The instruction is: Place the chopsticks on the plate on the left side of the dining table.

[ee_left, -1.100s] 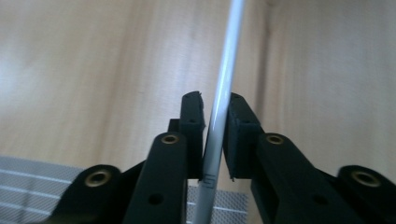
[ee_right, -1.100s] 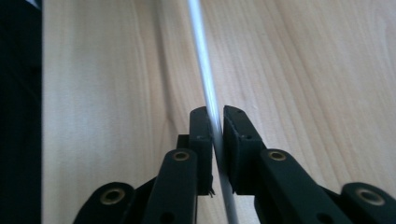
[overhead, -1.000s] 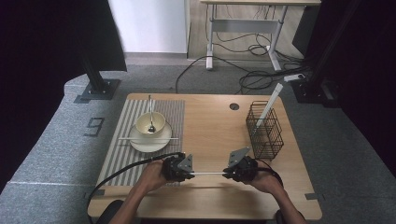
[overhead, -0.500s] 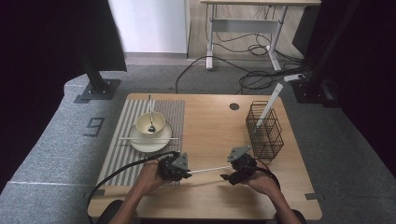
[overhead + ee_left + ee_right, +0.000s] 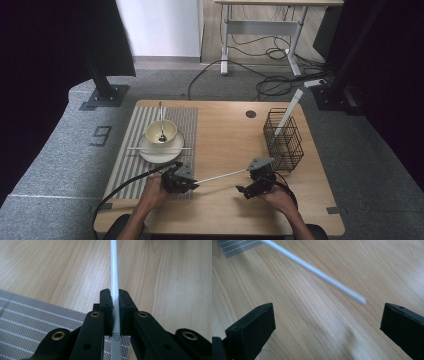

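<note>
A: Chopstick (image 5: 220,176) check, where's it sitting? Looks like a thin white one to me.

B: It's pinched in the left gripper (image 5: 186,184) at the near edge of the striped placemat (image 5: 131,155). In the left gripper view the jaws are squeezed tight on the white stick (image 5: 115,285), which runs straight out over the bare wooden table (image 5: 175,277).

A: And the other end?

B: Free. It slants up toward the right gripper (image 5: 246,190), whose jaws are spread wide with nothing between them. In the right gripper view the tip (image 5: 362,300) hangs above the wood between the two black jaws, touching neither.

A: Other stuff on the table?

B: A bowl (image 5: 161,132) with a spoon (image 5: 161,122) in it sits on a plate (image 5: 150,151) on the placemat, and a second chopstick (image 5: 135,148) lies across the plate. A black wire basket (image 5: 284,141) stands at the right, with a white stick (image 5: 290,106) leaning out of it.
</note>
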`<control>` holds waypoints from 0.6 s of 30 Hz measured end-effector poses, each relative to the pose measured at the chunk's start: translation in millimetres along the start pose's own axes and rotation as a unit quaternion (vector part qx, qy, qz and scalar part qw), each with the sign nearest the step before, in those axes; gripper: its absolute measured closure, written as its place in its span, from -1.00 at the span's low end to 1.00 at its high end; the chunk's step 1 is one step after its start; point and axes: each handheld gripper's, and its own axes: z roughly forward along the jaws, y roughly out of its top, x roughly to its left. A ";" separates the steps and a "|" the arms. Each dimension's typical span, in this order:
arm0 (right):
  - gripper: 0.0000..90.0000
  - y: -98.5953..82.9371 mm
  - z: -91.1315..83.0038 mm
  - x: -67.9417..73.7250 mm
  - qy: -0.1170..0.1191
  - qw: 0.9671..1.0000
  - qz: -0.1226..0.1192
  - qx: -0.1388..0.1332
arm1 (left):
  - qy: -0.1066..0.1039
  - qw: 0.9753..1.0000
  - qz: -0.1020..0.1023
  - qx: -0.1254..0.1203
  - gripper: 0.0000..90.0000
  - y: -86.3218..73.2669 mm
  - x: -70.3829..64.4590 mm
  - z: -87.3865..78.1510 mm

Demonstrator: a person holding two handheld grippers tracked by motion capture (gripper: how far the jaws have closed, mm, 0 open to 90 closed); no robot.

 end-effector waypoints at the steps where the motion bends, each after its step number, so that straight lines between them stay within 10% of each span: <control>1: -1.00 -2.0 0.5 -0.3 0.000 1.000 0.004 -0.001 | 0.000 1.000 -0.006 -0.003 0.86 -2.4 1.3 -0.6; 18: -1.00 -34.0 8.8 2.9 -0.001 0.999 0.036 0.003 | 0.046 0.994 -0.099 -0.020 0.86 -40.3 24.3 -11.6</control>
